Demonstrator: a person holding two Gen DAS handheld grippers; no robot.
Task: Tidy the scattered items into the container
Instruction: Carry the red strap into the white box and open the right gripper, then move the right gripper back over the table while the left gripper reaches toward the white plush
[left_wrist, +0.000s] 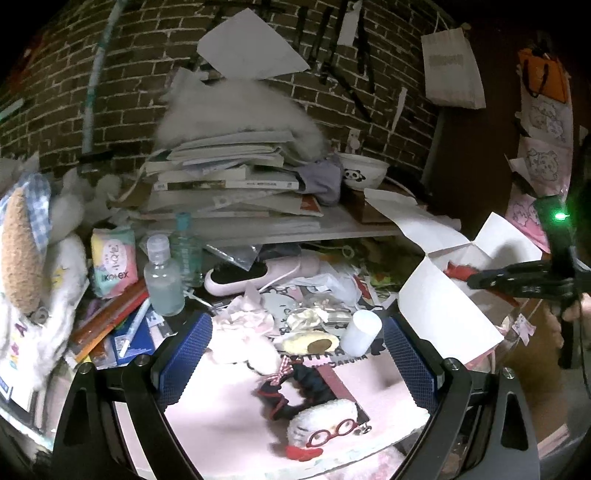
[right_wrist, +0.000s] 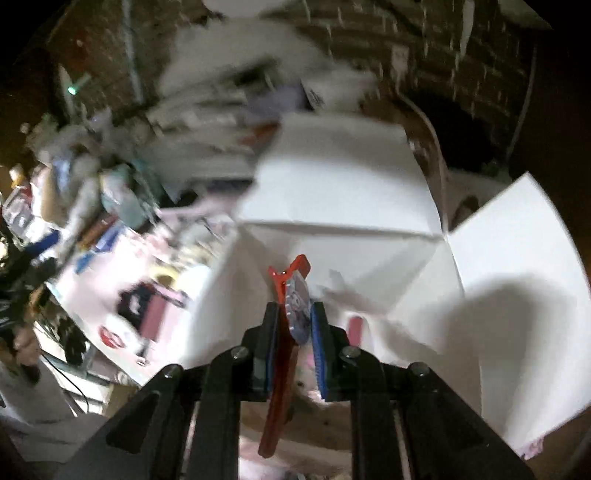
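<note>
Blue fingers (right_wrist: 317, 354) of the right gripper (right_wrist: 293, 332) pinch a red clip (right_wrist: 282, 332), long axis pointing into the white box (right_wrist: 369, 206). Only the left view shows the left gripper (left_wrist: 295, 365) released.

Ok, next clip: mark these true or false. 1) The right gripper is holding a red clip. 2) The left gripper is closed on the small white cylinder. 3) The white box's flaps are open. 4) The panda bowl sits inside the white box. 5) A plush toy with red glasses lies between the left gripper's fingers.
1) True: the right gripper is shut on the red clip.
2) False: the left gripper is open, and the white cylinder lies free between its fingers.
3) True: the white box has its flaps spread open.
4) False: the panda bowl sits on the shelf by the book stack.
5) True: the plush toy lies there, ungripped.
</note>
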